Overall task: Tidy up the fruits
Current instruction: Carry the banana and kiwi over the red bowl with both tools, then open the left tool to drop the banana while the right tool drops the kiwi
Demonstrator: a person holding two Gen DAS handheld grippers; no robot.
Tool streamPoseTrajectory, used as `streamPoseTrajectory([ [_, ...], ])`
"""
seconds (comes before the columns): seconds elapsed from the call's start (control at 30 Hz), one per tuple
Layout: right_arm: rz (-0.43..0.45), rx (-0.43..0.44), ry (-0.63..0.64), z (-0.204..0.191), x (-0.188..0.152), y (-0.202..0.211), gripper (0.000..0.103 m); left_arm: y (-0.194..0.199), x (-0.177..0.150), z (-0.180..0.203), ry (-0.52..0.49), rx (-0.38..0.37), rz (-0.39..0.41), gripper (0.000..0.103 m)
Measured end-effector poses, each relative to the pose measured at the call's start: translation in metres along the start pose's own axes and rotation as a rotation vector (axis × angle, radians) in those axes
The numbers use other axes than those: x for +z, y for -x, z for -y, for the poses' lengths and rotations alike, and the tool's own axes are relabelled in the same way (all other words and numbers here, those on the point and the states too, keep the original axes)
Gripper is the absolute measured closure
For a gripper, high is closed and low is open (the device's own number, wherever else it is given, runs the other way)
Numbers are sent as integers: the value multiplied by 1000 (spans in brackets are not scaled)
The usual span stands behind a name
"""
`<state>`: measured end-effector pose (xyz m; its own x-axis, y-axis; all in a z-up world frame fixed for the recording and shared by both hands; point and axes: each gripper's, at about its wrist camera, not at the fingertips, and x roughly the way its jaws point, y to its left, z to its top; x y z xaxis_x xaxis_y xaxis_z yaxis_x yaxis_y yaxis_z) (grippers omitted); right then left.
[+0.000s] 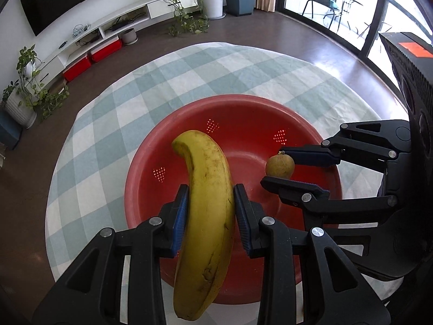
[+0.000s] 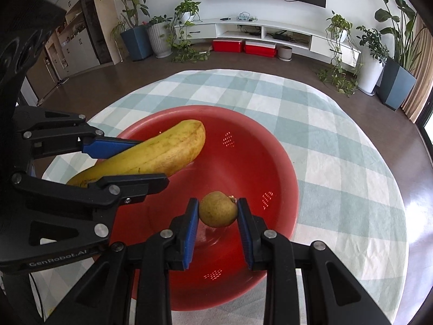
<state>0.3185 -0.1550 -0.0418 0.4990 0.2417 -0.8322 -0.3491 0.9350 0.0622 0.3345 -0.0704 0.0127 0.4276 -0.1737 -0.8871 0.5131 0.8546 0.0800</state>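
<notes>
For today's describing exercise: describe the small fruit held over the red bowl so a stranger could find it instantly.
On the checked tablecloth sits a red bowl. Above it, the right gripper holds a small round yellowish-brown fruit between blue-padded fingers. Its neighbour, the banana in the left gripper, is long and curved.

Black linkage left gripper, right gripper, blue ribbed fingers, silver rivets, white GenRobot.AI lettering, orange sticker

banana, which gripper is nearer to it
Left. The left gripper is shut on the banana, pads on both sides. The right gripper is apart beside it, holding a small pear over the red bowl.
</notes>
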Motion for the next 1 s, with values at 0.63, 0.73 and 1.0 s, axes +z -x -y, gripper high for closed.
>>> streamPoseTrajectory([
  [0.63, 28, -99, 81, -8, -5, 2, 71, -6, -7, 5, -5, 35, -4, 67],
  [0.73, 29, -96, 85, -9, -6, 4, 70, -4, -9, 3, 0, 39, -5, 60],
  [1.0, 81, -59, 97, -17, -8, 18, 26, 31, -21, -4, 25, 67, 64, 39],
])
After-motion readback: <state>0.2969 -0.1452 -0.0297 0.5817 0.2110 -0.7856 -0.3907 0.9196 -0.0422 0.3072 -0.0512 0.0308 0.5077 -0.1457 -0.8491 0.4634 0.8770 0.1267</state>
